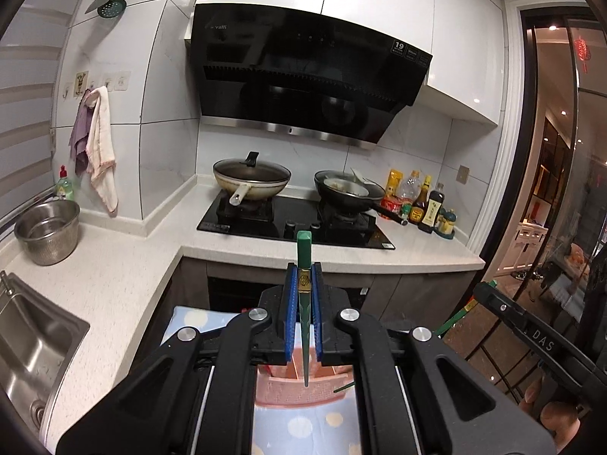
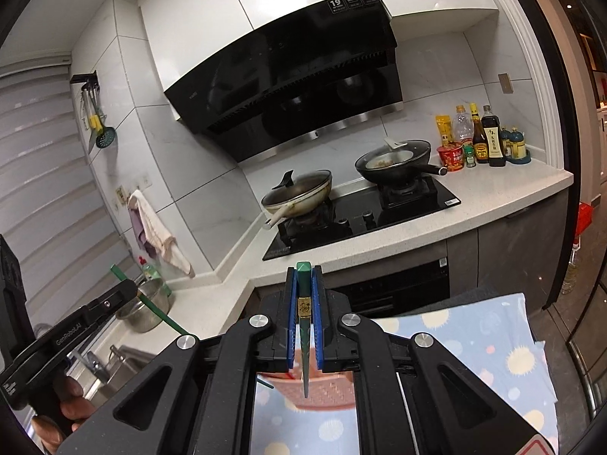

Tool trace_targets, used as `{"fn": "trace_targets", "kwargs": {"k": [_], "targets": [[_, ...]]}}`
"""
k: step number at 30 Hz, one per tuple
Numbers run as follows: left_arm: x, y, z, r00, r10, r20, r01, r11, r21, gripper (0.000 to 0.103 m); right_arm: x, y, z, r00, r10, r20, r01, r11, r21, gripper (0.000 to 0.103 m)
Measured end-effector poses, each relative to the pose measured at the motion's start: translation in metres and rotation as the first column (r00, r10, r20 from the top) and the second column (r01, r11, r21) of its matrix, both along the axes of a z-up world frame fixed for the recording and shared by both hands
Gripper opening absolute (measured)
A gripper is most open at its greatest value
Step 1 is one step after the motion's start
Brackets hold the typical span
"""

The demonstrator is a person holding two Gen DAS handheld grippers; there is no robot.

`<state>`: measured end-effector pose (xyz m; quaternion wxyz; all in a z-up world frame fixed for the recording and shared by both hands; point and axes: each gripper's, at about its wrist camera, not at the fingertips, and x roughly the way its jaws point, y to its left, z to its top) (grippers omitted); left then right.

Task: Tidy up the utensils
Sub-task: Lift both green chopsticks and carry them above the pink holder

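Observation:
My left gripper (image 1: 303,269) is shut on a green chopstick (image 1: 304,265) held upright, thick end up, thin tip down over a pink basket (image 1: 299,390). My right gripper (image 2: 303,271) is shut on a second green chopstick (image 2: 303,276), also upright, its tip over the same pink basket (image 2: 322,390). The basket sits on a blue dotted cloth (image 2: 474,341). The right gripper shows at the right edge of the left wrist view (image 1: 512,314). The left gripper, with its chopstick (image 2: 151,299), shows at the left of the right wrist view.
A white L-shaped counter (image 1: 114,265) holds a steel sink (image 1: 34,349), a steel pot (image 1: 47,231), a black hob with two pans (image 1: 250,182) and sauce bottles (image 1: 425,201). A range hood (image 1: 303,76) hangs above. Towels (image 1: 96,144) hang on the wall.

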<state>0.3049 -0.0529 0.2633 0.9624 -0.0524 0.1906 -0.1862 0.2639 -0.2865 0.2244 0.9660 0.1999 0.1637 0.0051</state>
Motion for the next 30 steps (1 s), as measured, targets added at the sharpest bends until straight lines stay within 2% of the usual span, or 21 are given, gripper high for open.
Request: {"fn": "trace_targets", "kwargs": {"k": [6, 13, 22, 30], "targets": [[0.038, -0.007, -0.009, 1.000, 0.003, -0.029, -0.003, 1.000, 0.001, 0.007, 0.044, -0.003, -0.007, 0.999, -0.017, -0.030, 0.017, 1.000, -0.016, 0.007], [0.069, -0.011, -0.043, 0.995, 0.014, -0.096, -0.011, 1.000, 0.027, 0.007, 0.081, 0.003, -0.039, 0.993, -0.008, -0.114, 0.005, 1.000, -0.028, 0.007], [0.091, -0.011, -0.077, 0.985, 0.024, -0.168, -0.017, 0.999, 0.042, 0.007, 0.097, 0.010, -0.073, 0.982, 0.002, -0.186, -0.011, 0.999, -0.043, 0.007], [0.097, -0.014, -0.091, 0.983, 0.024, -0.185, -0.015, 0.999, 0.051, 0.008, 0.102, 0.011, -0.081, 0.980, -0.010, -0.201, 0.000, 0.999, -0.052, 0.008]]}}
